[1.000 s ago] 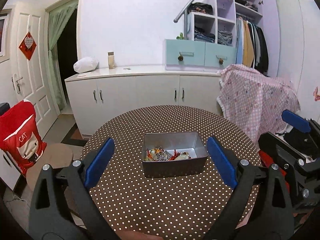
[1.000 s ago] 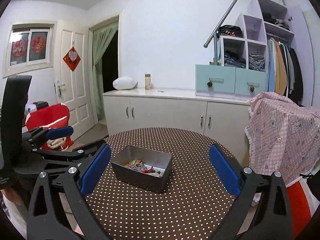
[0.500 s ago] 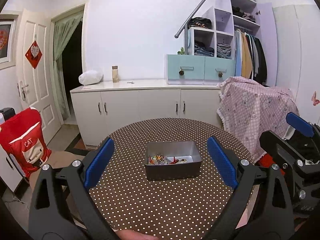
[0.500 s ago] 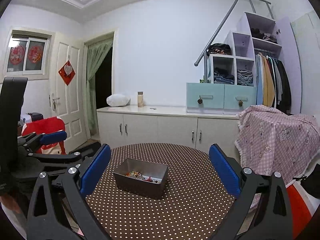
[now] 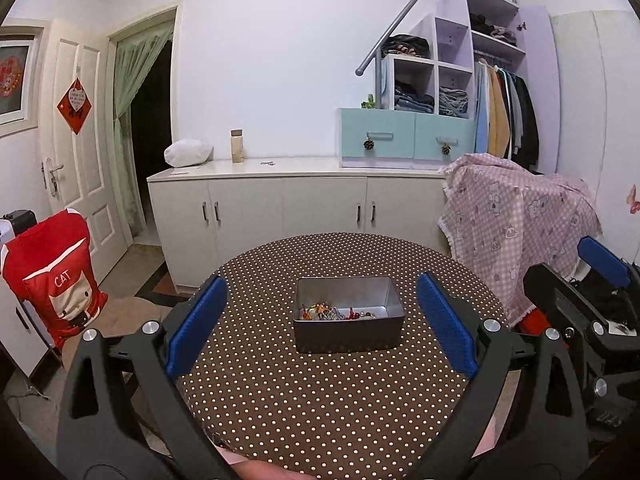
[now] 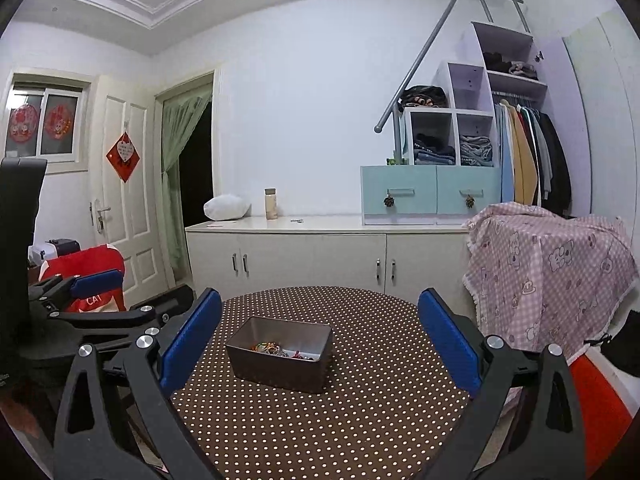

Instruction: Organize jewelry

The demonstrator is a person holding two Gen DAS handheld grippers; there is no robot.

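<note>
A grey metal tin (image 5: 347, 330) (image 6: 280, 364) stands in the middle of a round table (image 5: 320, 396) (image 6: 360, 412) with a brown polka-dot cloth. A small tangle of colourful jewelry (image 5: 338, 313) (image 6: 280, 350) lies in the tin's bottom. My left gripper (image 5: 322, 320) is open, held back from the tin with nothing between its blue pads. My right gripper (image 6: 320, 340) is open too, well short of the tin and empty. In the right wrist view the left gripper (image 6: 100, 300) shows at the left edge; in the left wrist view the right gripper (image 5: 592, 300) shows at the right edge.
A long white cabinet (image 5: 296, 204) runs behind the table, with a bottle (image 5: 237, 146), a white bag and teal drawers (image 5: 404, 138) on it. A pink checked cloth (image 5: 516, 216) covers something at the right. A red-covered chair (image 5: 52, 276) stands at the left by a door.
Both grippers have pulled back and tilted up, so the tin looks smaller and farther away. Both stay open and empty. The tin has not moved.
</note>
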